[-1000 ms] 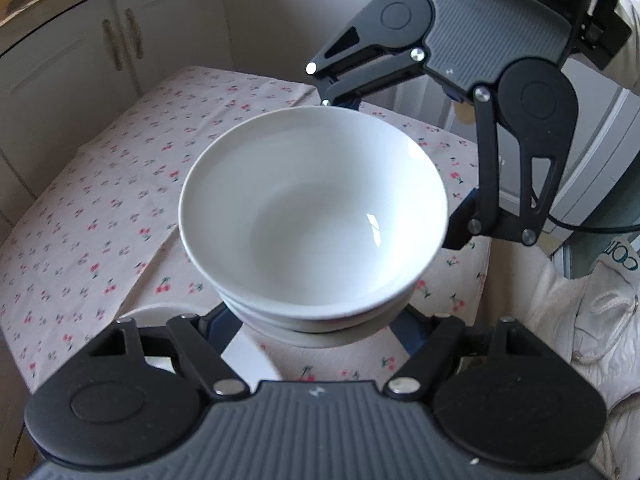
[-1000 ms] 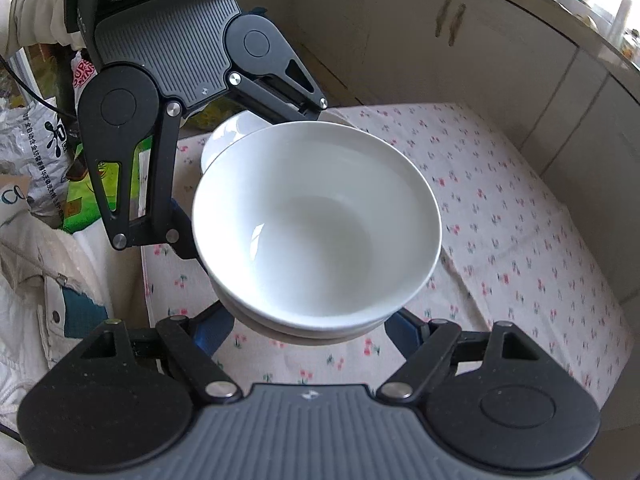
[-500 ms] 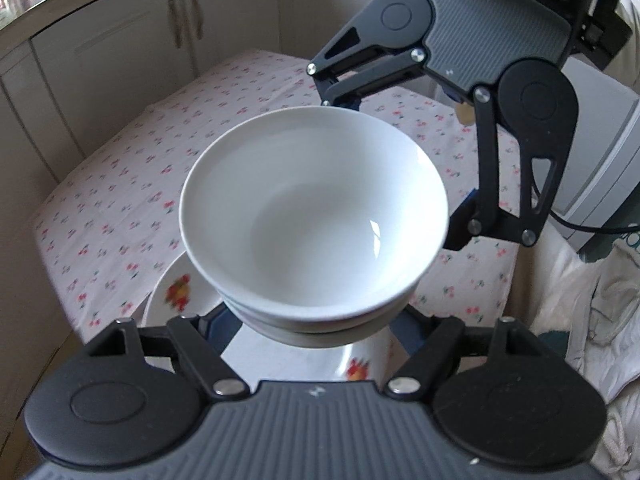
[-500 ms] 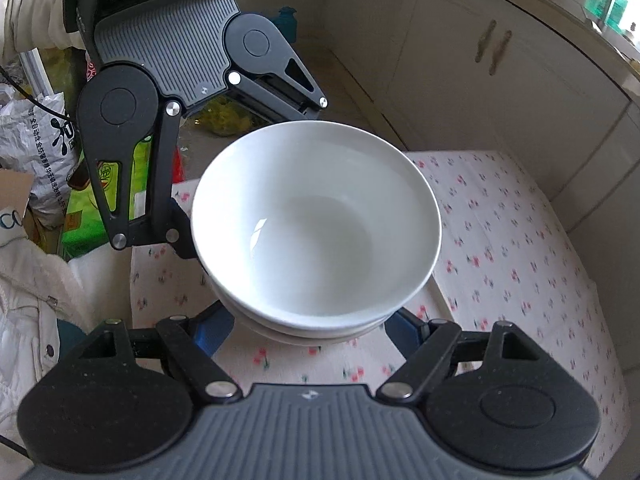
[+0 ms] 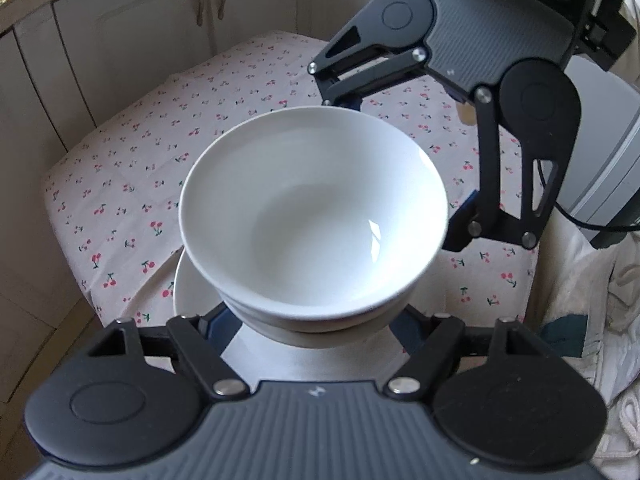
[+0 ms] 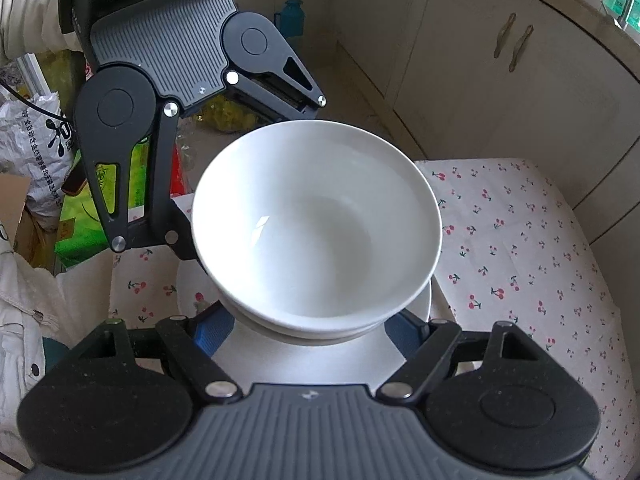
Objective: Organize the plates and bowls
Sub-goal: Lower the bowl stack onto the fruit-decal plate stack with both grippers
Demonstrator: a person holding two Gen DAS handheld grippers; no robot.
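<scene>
Two stacked white bowls (image 5: 312, 216) (image 6: 316, 220) hang in the air, gripped from opposite sides. My left gripper (image 5: 308, 326) is shut on the stack's lower part, its blue pads (image 5: 212, 326) against the bottom bowl. Facing it across the stack, my right gripper (image 6: 308, 330) is shut on it too, blue pads (image 6: 212, 330) on either side. A white plate (image 5: 185, 286) (image 6: 186, 280) lies on the cherry-print table (image 5: 160, 140) (image 6: 520, 240) just beneath the bowls, mostly hidden by them.
Cream cabinets (image 5: 140, 20) (image 6: 480, 60) stand close behind the table. Printed bags (image 6: 40, 140), a green pack (image 6: 76, 236) and a blue bottle (image 6: 292, 16) sit on the floor past the table's end. A pale coat (image 5: 592, 300) and a white appliance (image 5: 608, 140) are on the right.
Both grippers have carried the bowl stack sideways along the table toward its end. The plate has come into view directly under the stack. The grip looks the same.
</scene>
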